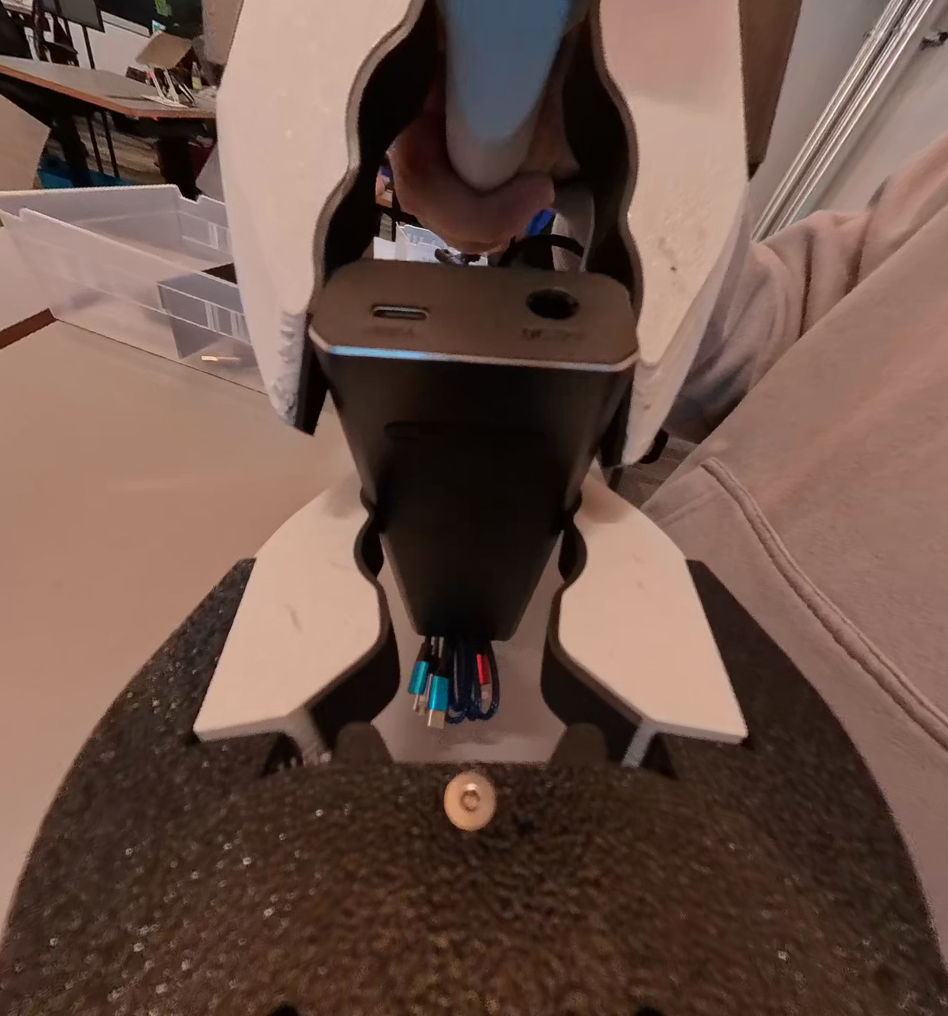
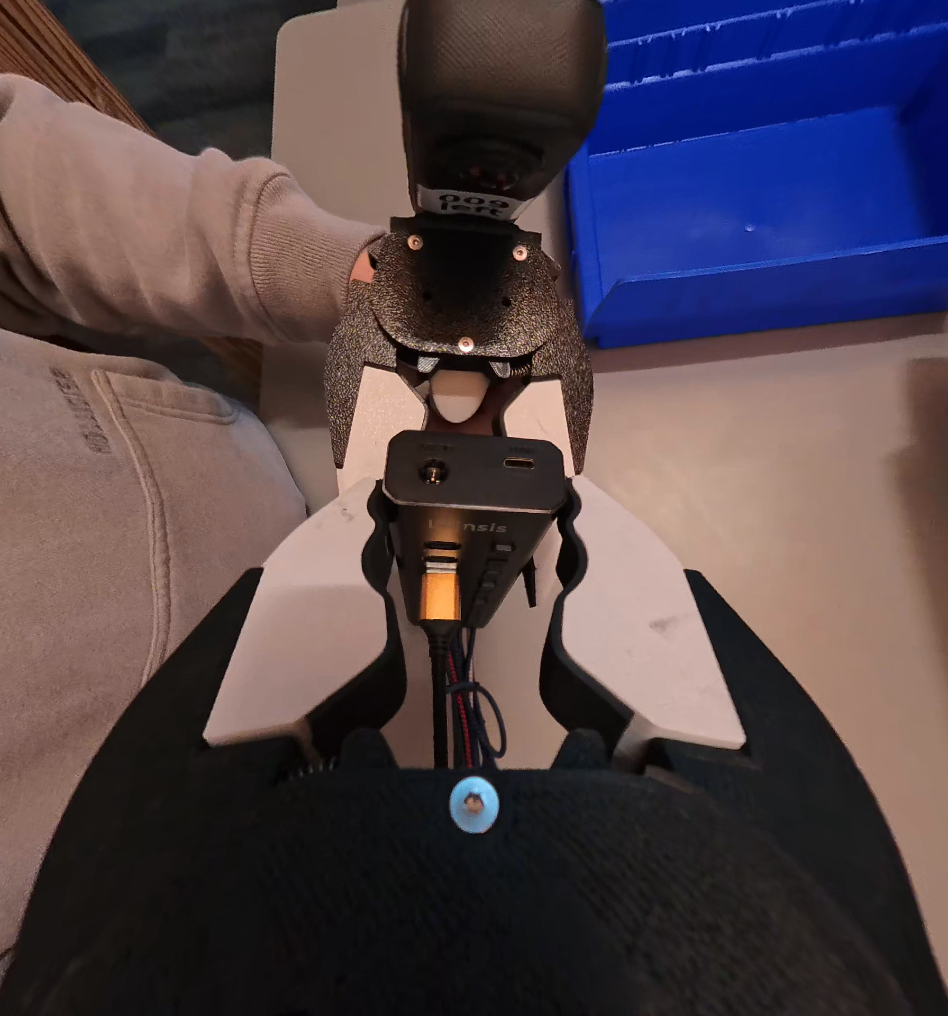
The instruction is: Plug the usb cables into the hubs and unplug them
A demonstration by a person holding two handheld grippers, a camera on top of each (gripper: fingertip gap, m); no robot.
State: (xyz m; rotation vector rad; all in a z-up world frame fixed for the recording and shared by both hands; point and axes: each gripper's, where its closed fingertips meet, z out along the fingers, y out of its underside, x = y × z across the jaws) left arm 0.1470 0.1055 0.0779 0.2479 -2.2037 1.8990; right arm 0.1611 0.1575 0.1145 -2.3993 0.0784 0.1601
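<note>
A black USB hub (image 1: 461, 484) with a grey end face stands upright above the table, gripped from opposite sides by both grippers. My left gripper (image 1: 469, 514) is shut on its plain back. The right gripper's white fingers (image 1: 274, 220) flank the hub's top end. Loose cables with teal and red plugs (image 1: 439, 687) hang below the hub. In the right wrist view my right gripper (image 2: 469, 497) is shut on the hub (image 2: 472, 528), port side towards me. A gold USB plug (image 2: 441, 596) on a black cable sits in one port. The left gripper's fingers (image 2: 345, 396) show beyond the hub.
Clear plastic bins (image 1: 103, 247) stand on the beige table (image 1: 103, 495) to the left. A blue bin (image 2: 763, 220) stands at the back right of the table (image 2: 735, 495). The person's beige sweatshirt (image 1: 845, 495) and sleeve (image 2: 131, 231) are close by.
</note>
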